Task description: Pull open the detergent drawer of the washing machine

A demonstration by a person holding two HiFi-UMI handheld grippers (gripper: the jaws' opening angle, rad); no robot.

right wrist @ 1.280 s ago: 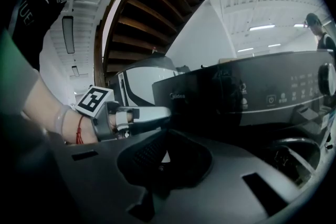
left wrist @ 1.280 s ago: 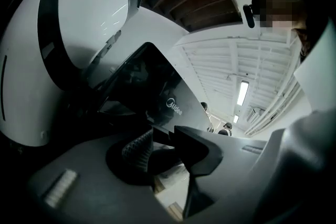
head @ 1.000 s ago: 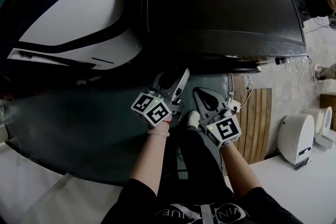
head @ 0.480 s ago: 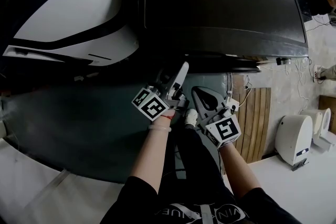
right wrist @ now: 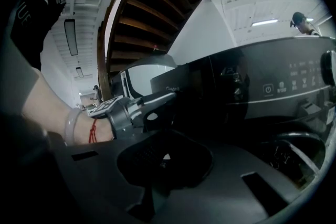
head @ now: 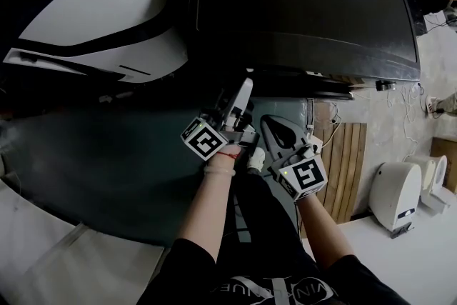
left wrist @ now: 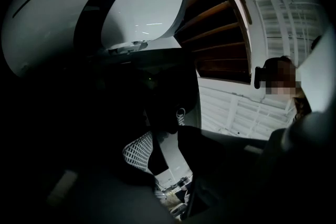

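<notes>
Head view, looking down: a black glossy washing machine [head: 300,3] w/ a person's two arms reaching to its front. Since a second ago the left tool [head: 239,93] has rolled at the wrist. Its marker cube now shows one face, and its tip is up under the machine's front lip. Its jaws have just been closing a little but stand spread, nothing visible btwn them. The right tool [head: 275,131] hasn't shifted; jaws pressed together, empty. So: lining up for a grip, no pull begun. The dark detergent drawer front [right wrist: 181,84] prob. sits at the panel's left end by the logo and looks shut; its edges are lost in shadow. The left gripper view is nearly black.
</notes>
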